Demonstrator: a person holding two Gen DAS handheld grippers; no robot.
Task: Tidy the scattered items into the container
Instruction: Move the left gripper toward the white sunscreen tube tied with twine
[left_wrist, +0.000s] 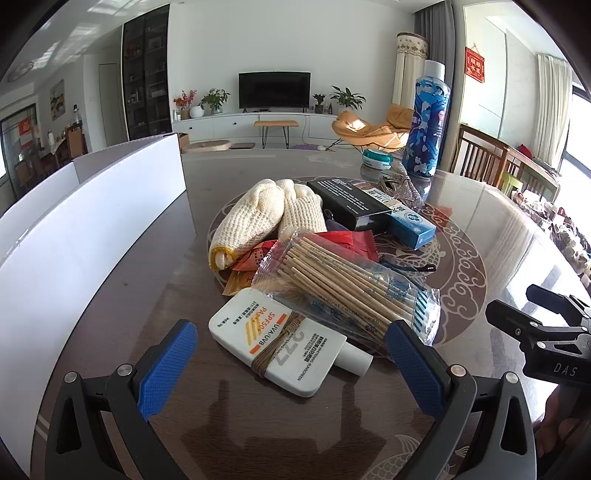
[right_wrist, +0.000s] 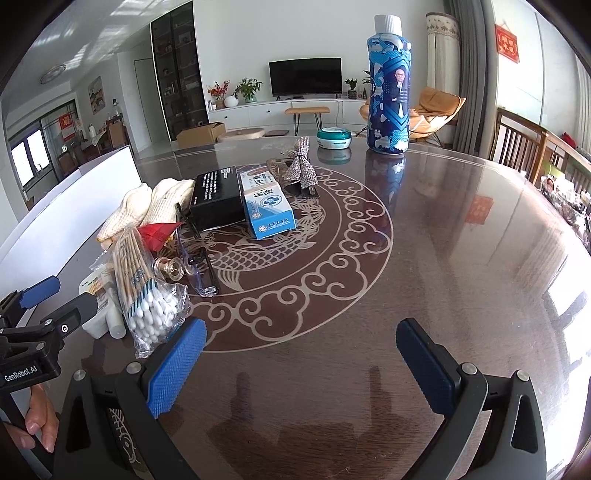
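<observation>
A white box (left_wrist: 92, 236) stands at the table's left. Beside it lies a pile: knit gloves (left_wrist: 258, 218), a bag of cotton swabs (left_wrist: 343, 284), a white sunscreen tube (left_wrist: 280, 343) bound with twine, a black box (left_wrist: 351, 203) and a blue-white carton (left_wrist: 410, 225). My left gripper (left_wrist: 291, 365) hangs open just above the sunscreen tube, a finger on either side, not touching it. My right gripper (right_wrist: 301, 365) is open over bare tabletop, right of the swabs (right_wrist: 147, 291). Clear glasses (right_wrist: 195, 258), the black box (right_wrist: 218, 199) and carton (right_wrist: 269, 210) lie ahead of it.
A tall blue patterned bottle (right_wrist: 388, 99) and a small teal tin (right_wrist: 334, 138) stand at the far side, with a silver bow clip (right_wrist: 301, 166) nearer. Wooden chairs (right_wrist: 524, 147) line the right edge. A hand (right_wrist: 40, 424) holds the left gripper's handle.
</observation>
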